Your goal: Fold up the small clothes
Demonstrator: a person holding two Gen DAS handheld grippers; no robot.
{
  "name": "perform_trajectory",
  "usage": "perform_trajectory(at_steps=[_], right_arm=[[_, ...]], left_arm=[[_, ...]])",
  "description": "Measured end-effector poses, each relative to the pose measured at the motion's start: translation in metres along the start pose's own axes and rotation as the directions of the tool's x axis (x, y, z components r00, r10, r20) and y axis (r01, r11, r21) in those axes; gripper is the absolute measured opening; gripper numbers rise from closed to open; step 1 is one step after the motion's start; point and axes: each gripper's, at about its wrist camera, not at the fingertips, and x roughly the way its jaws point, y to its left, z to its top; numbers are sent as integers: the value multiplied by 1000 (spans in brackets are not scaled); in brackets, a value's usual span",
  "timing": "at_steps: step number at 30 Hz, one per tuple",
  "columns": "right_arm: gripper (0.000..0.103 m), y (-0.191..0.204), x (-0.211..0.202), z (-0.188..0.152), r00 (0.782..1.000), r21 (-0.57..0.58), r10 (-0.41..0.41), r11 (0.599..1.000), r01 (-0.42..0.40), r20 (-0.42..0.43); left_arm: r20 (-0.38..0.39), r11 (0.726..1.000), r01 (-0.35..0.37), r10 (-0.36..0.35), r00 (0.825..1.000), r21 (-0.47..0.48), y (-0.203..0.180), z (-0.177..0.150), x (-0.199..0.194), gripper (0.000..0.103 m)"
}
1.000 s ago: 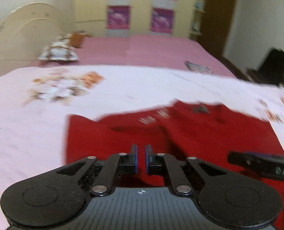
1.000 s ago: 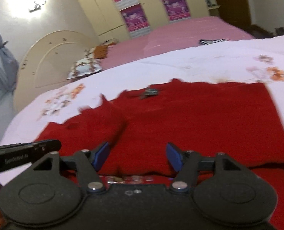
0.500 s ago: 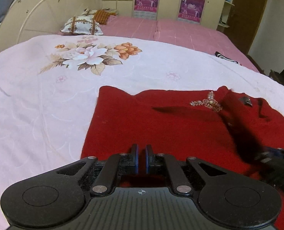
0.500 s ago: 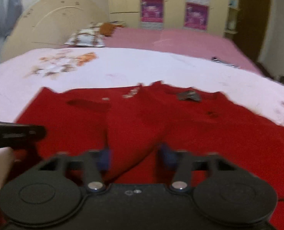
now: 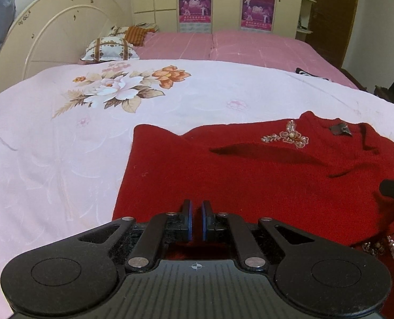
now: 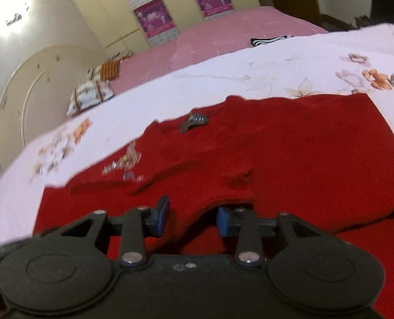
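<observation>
Left gripper (image 5: pixel 196 219) together at edge of red sweater (image 5: pixel 250 180); right gripper (image 6: pixel 193 218) apart, just opened, fold (image 6: pixel 197 204) seemingly between.

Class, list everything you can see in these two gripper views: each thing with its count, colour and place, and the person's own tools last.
sweater: one, red, lying on the floral sheet, nearest the grippers
beaded brooch: one, silvery, near the sweater's collar
floral sheet: one, pale pink, under the sweater
pink bedspread: one, beyond the sheet
pillows: two or more, patterned, by the headboard
headboard: one, cream, far left
posters: several, purple, on the wardrobe doors
left gripper: black, blue pads, shut on the sweater
right gripper: black, jaws just opening, sweater fold between
</observation>
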Motion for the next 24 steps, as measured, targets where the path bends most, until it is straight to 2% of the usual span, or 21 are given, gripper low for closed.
perform_trajectory(at_steps=[3,4,5,8,10,12,13,15,17,18,21,24], right_arm=[[24,-2,6,3,1000,12,-7,1000,7,-19],[20,-1,3,3,1000,-2,-18,1000,18,-2],[12,1,0,3,999,-28,-45,999,45,20],[9,-4,-4,7,998,-18,-52,998,53,29],[16,-5,-2,8,1000,-12,-24,1000,24,4],[48,-6,-1,8,1000,13,-20,1000,20,1],[53,-6,0,7,1000,13,-25,1000,25,2],[51,-5,4,6,1000,1,-31,1000,31,-1],[44,-4,8,6,999,-4,-42,999,42,-2],[44,-4,8,6,999,3,-39,999,39,-2],[49,-9,0,6,1000,65,29,998,-28,-11],[50,-12,-4,0,999,64,35,997,-33,-28]], left_arm=[[-1,1000,2,-2,1000,1,1,0,0,6],[-2,1000,4,-4,1000,1,1,1,0,6],[-2,1000,4,-4,1000,-1,1,0,0,6],[-1,1000,4,-4,1000,-4,1,0,1,6],[0,1000,3,-3,1000,-1,0,0,1,6],[1,1000,2,-2,1000,-1,0,0,1,6],[2,1000,0,0,1000,0,0,0,1,6],[3,1000,-1,1,1000,2,0,0,2,6],[4,1000,-3,3,1000,3,0,0,2,6],[4,1000,-3,3,1000,2,0,0,2,6],[2,1000,3,-3,1000,-6,1,0,3,6],[1,1000,8,-8,1000,-6,2,1,3,6]])
